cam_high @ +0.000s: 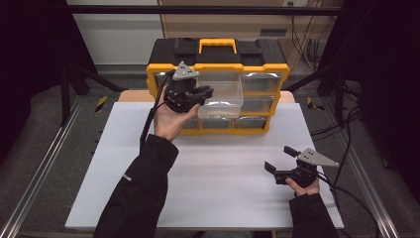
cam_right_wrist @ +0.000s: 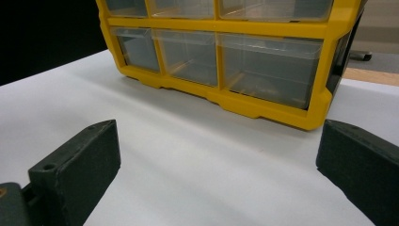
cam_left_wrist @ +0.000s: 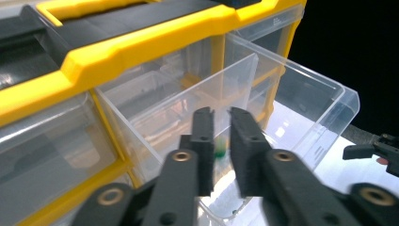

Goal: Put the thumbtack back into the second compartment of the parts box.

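A yellow and black drawer organizer (cam_high: pixel 218 54) stands at the back of the white table (cam_high: pixel 223 183). One clear drawer (cam_high: pixel 225 96) is pulled out toward me. My left gripper (cam_high: pixel 207 92) hovers at that drawer's left side. In the left gripper view its jaws (cam_left_wrist: pixel 221 113) stand a narrow gap apart above the drawer (cam_left_wrist: pixel 301 99). A small blurred green thing (cam_left_wrist: pixel 219 151) shows low in that gap, and the pads do not seem to press on it. My right gripper (cam_high: pixel 280 158) rests low at the front right, wide open with nothing between its jaws (cam_right_wrist: pixel 219 155).
Other clear drawers (cam_right_wrist: pixel 268 66) in the organizer's lower rows are pushed in. Bare white tabletop lies between the organizer and my right gripper. Metal rails (cam_high: pixel 44 163) run along both sides of the table, and cables (cam_high: pixel 341 124) lie at the right.
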The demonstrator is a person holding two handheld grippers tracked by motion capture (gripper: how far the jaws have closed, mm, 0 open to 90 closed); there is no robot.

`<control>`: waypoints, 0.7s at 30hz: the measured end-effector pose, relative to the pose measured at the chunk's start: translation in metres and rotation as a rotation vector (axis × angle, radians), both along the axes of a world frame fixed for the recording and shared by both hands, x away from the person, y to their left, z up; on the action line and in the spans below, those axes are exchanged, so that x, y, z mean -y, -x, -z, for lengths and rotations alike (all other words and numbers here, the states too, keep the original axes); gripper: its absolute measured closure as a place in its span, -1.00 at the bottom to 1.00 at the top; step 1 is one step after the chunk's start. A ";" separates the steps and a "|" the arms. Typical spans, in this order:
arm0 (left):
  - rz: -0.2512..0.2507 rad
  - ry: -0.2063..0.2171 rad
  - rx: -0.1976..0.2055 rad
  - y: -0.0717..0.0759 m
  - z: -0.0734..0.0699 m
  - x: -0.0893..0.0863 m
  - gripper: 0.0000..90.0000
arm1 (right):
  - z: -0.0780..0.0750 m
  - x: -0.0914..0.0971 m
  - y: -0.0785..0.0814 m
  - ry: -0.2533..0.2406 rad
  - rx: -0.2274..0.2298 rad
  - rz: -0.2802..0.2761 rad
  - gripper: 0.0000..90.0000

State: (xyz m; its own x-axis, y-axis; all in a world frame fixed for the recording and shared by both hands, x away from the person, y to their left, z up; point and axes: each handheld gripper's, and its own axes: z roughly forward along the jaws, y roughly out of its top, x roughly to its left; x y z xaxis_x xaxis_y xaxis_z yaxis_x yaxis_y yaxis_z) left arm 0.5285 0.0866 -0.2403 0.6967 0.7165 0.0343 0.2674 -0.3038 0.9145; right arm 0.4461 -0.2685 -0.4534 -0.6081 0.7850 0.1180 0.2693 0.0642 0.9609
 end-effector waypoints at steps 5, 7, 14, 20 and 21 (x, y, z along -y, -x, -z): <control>0.011 0.060 0.042 0.008 -0.005 -0.010 0.31 | 0.000 0.000 0.000 -0.001 0.001 0.000 -0.99; 0.012 0.089 0.073 0.012 -0.006 -0.017 0.12 | -0.001 0.001 0.000 -0.002 -0.002 0.002 -0.99; 0.031 0.142 0.114 0.023 0.001 -0.047 -0.37 | -0.001 0.001 0.000 -0.006 0.003 0.003 -0.99; 0.032 0.165 0.118 0.036 0.019 -0.074 -0.66 | 0.000 0.001 0.000 -0.003 0.000 0.001 -0.99; 0.026 0.168 0.115 0.038 0.023 -0.079 -0.69 | -0.001 0.001 0.000 -0.003 0.000 0.001 -0.99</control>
